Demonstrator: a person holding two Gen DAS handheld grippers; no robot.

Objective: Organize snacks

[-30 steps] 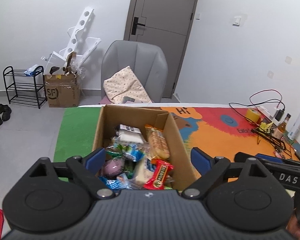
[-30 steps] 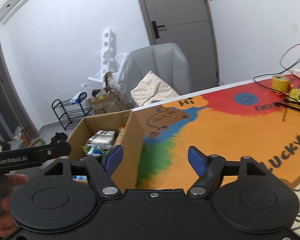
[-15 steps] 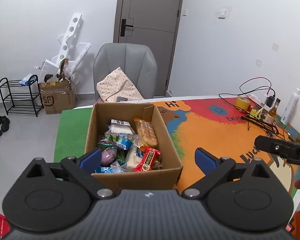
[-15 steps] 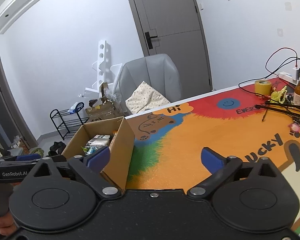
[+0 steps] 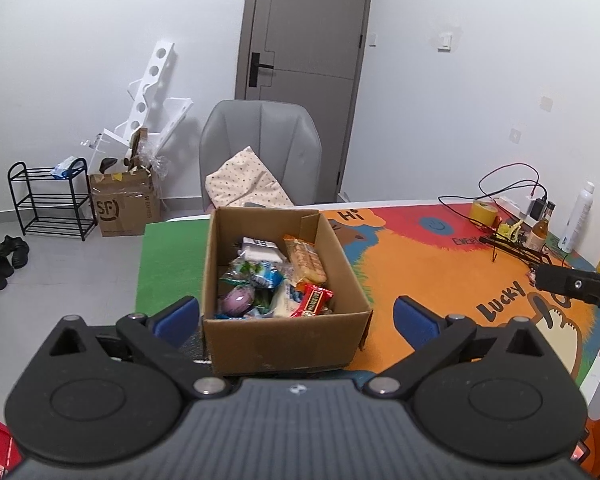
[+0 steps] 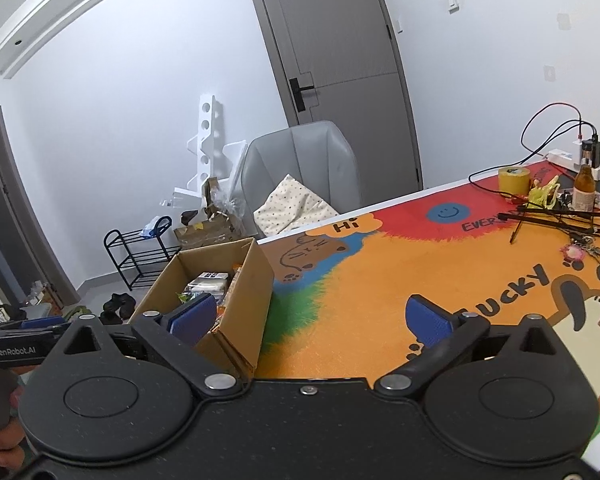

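- The left gripper [image 5: 296, 316], at the bottom of its frame, has its jaws opening, already wide; the pads flank the near end of the box [image 5: 284, 340] without touching it.
- The right gripper [image 6: 314, 318] is spread wide with nothing held.
- Snacks [image 5: 276, 280] lie in the box, mid-frame on the mat [image 5: 420, 272].

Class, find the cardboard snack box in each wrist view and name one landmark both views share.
Left wrist: cardboard snack box sits lower centre, between the open gripper fingers.
Right wrist: same box at lower left, behind the left finger.
Shared landmark: grey chair beyond the table.
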